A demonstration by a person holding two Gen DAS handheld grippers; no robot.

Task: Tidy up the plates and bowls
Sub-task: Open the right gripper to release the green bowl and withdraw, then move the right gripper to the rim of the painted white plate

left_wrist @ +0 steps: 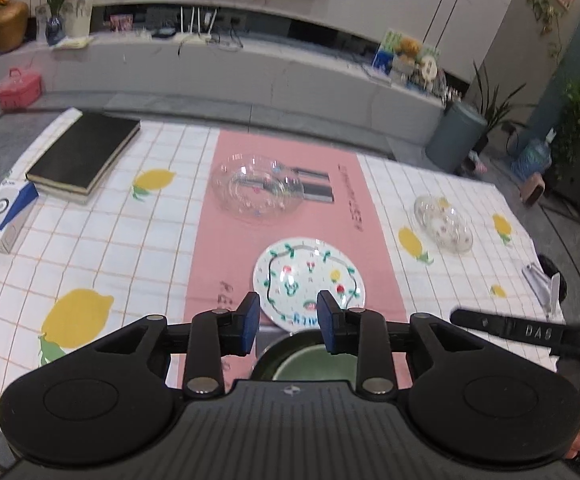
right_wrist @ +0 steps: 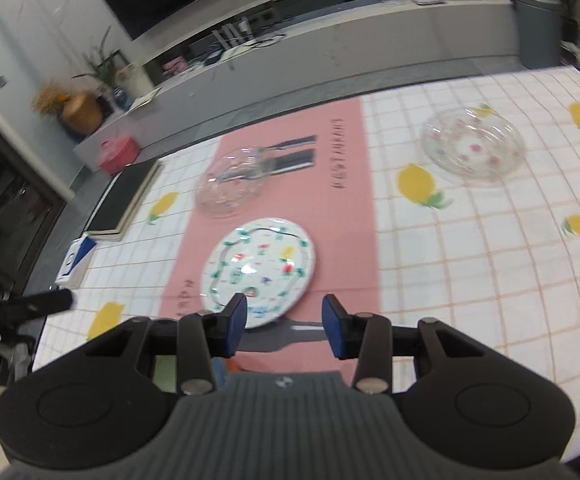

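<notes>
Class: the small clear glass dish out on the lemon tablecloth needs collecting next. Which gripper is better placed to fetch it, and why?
Probably the right gripper: it is open and empty, and the small glass dish lies to its right. The left gripper, also open, hangs over the green bowl by the floral plate.

On the table, 1 plate [left_wrist: 309,280] lies near; 1 glass bowl [left_wrist: 258,189] behind it, another [left_wrist: 443,224] far right; book [left_wrist: 84,156] far left.
</notes>
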